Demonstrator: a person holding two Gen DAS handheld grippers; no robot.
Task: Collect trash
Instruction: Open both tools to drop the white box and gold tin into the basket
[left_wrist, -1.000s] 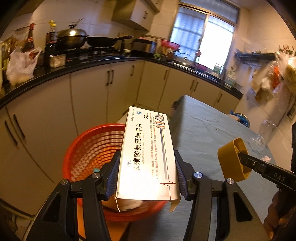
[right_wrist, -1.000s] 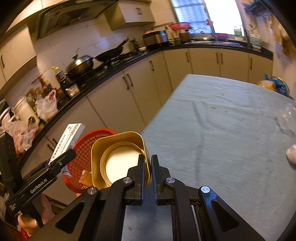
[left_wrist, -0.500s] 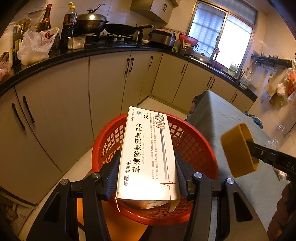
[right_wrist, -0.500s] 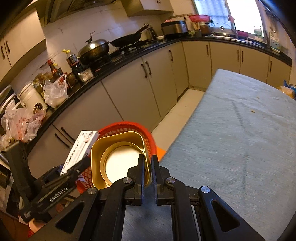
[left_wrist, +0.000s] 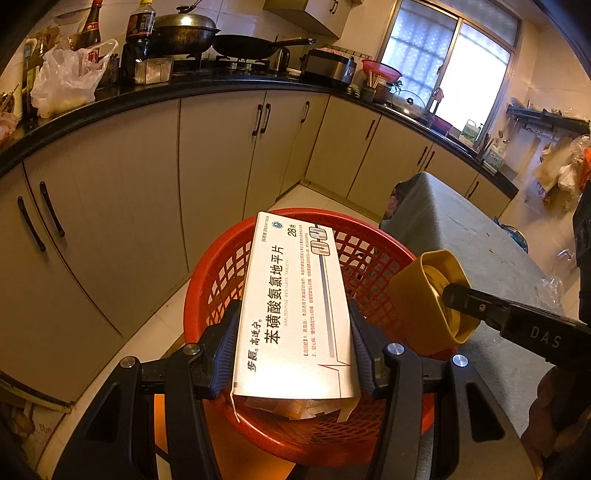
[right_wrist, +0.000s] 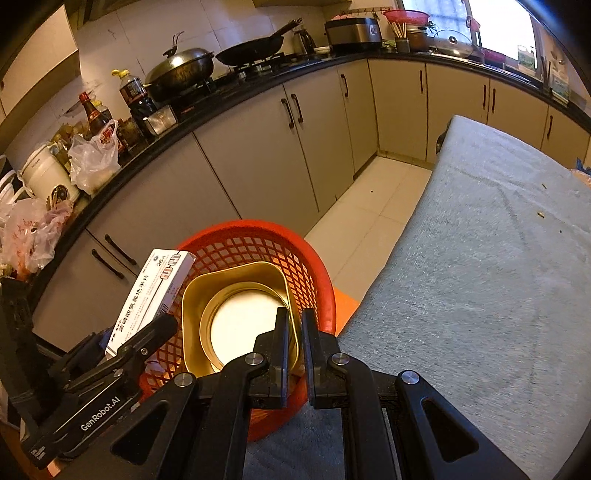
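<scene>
With the left gripper (left_wrist: 295, 354) clamping a medicine box (left_wrist: 295, 302) and the right gripper (right_wrist: 293, 354) pinching a gold tin's (right_wrist: 236, 314) wall, both hang over the red basket (left_wrist: 369, 251), so releasing seems next.

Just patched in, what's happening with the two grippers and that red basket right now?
A person is collecting trash with a handheld gripper in each hand. The left gripper is clamped on a white medicine box, holding it over the red mesh basket on the floor beside the grey-covered table. The right gripper is shut on the wall of a gold lid, also over the basket. Neither item has been released yet.
</scene>
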